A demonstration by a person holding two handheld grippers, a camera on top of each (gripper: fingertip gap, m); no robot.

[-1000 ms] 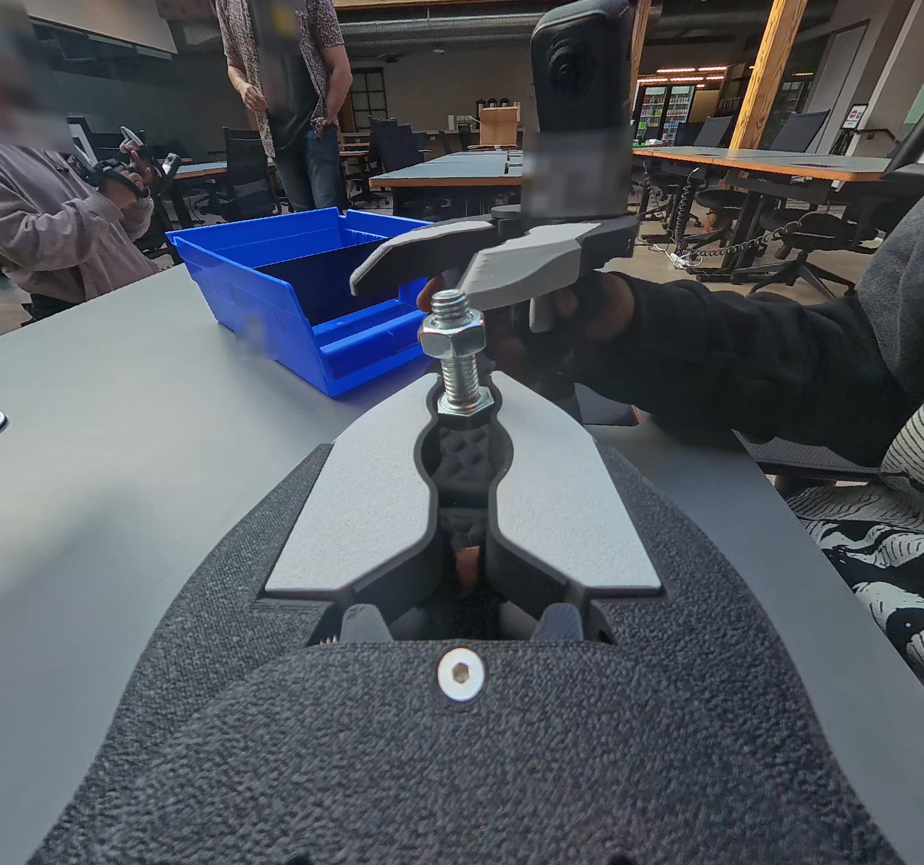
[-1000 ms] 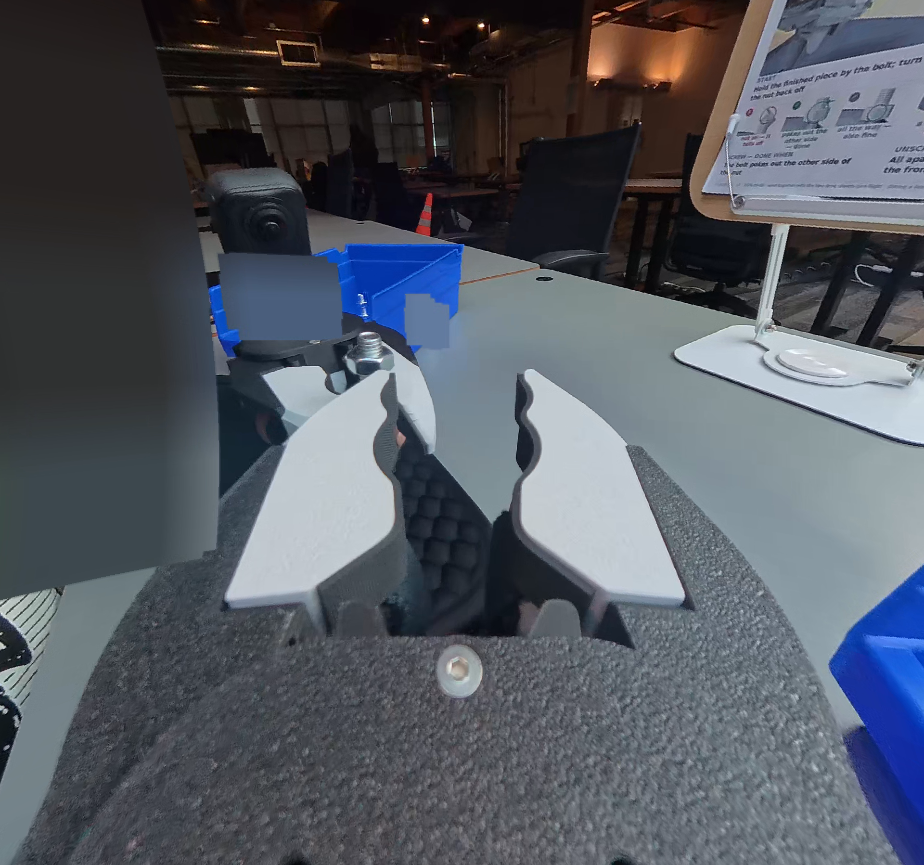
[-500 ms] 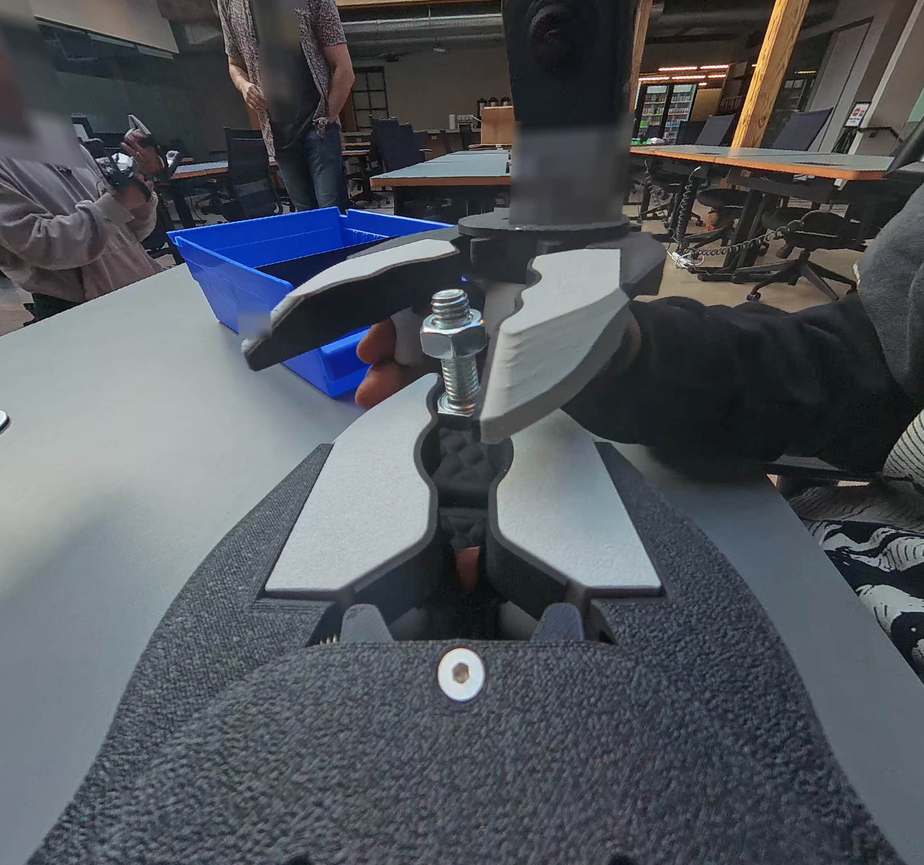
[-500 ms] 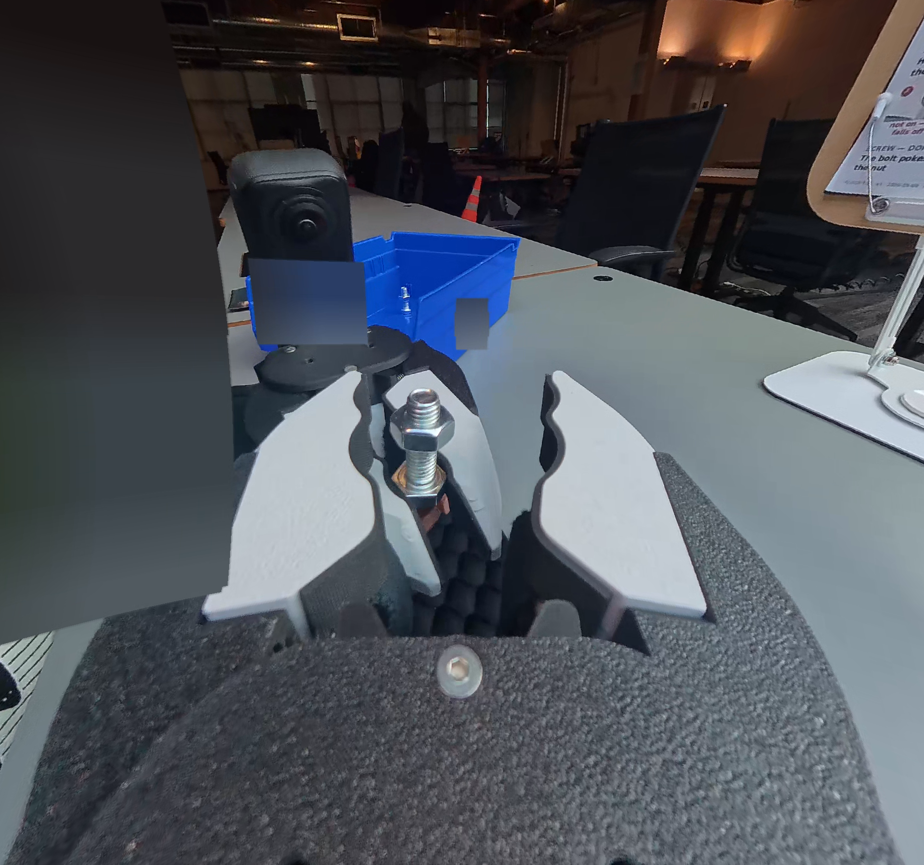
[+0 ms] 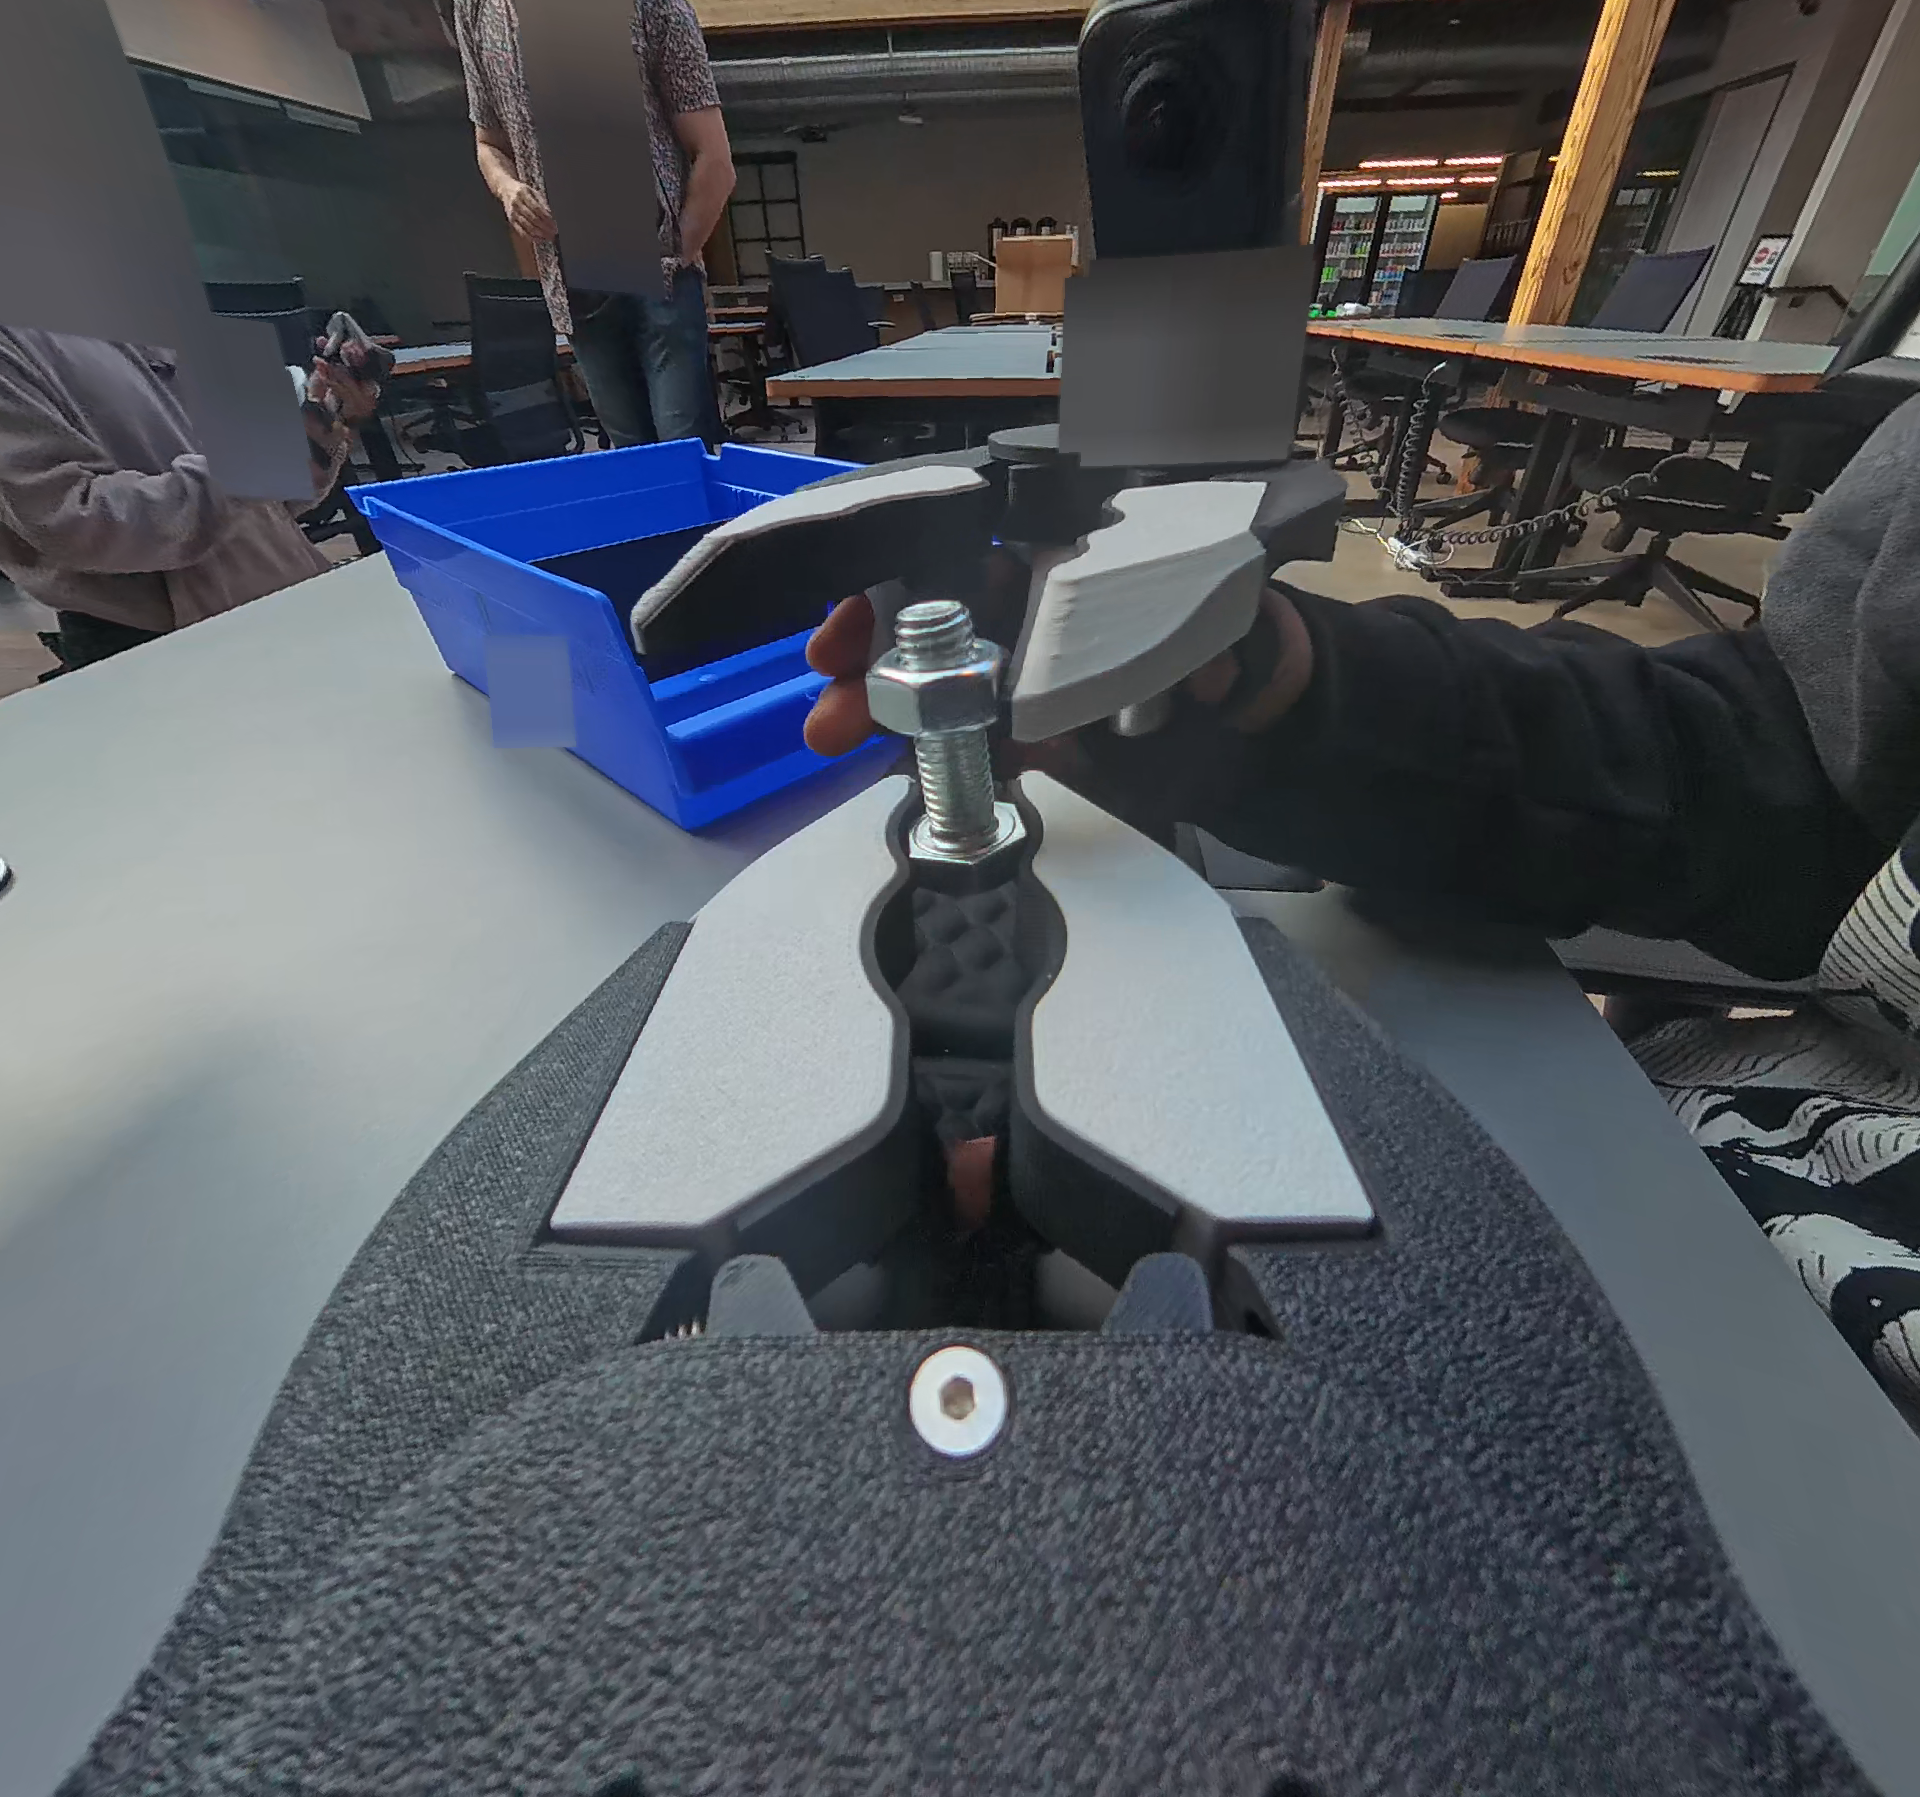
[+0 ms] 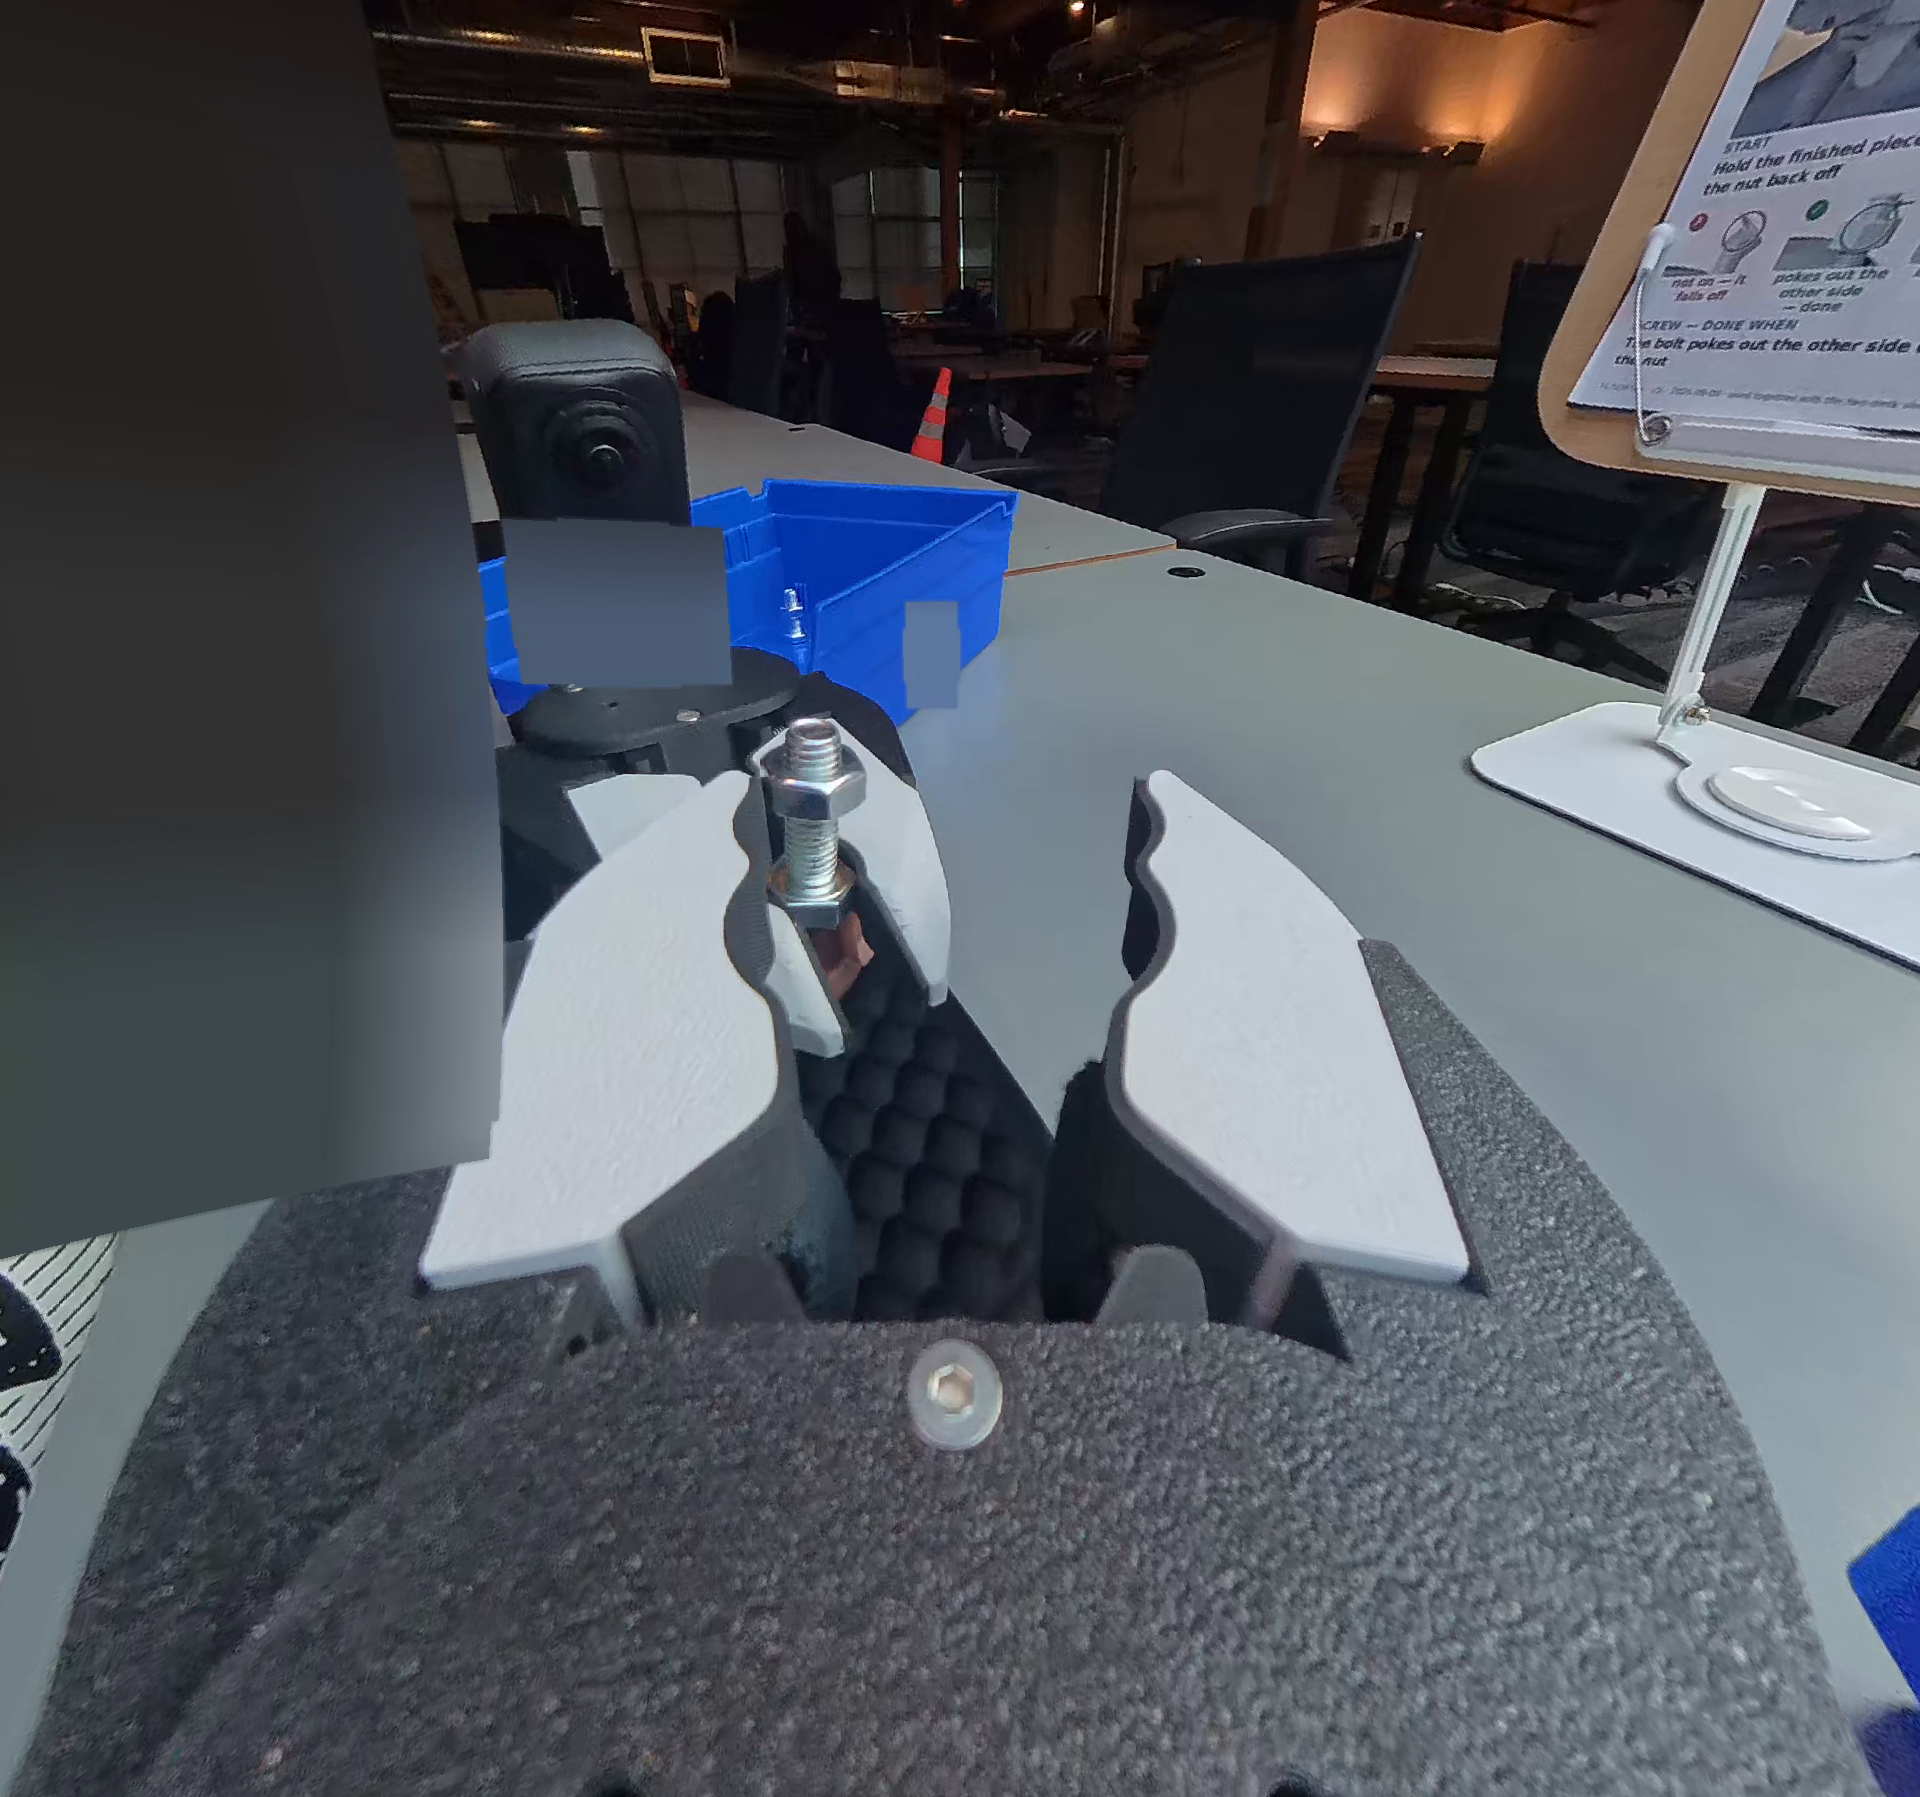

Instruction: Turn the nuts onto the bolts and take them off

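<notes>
Zinc-bright bolt (image 5: 951, 781) stands upright, long axis vertical, threaded end up, its hex head clamped at the tips of the left hand-held gripper (image 5: 961, 854), which is closed narrow on it. Judged: the head is pinned so the shank cannot spin while the nut (image 5: 933, 693) is turned. Nut sits high on the bolt, a few threads showing above it. Right hand-held gripper (image 5: 914, 604) is spread wide, one finger touching or nearly touching the nut, the other well clear; not gripping. Blue bin (image 5: 582, 552) rests on the grey bench (image 5: 239, 864) behind the bolt. Paper stand (image 6: 1704, 791) sits off to the bolt's right in the right wrist view.
</notes>
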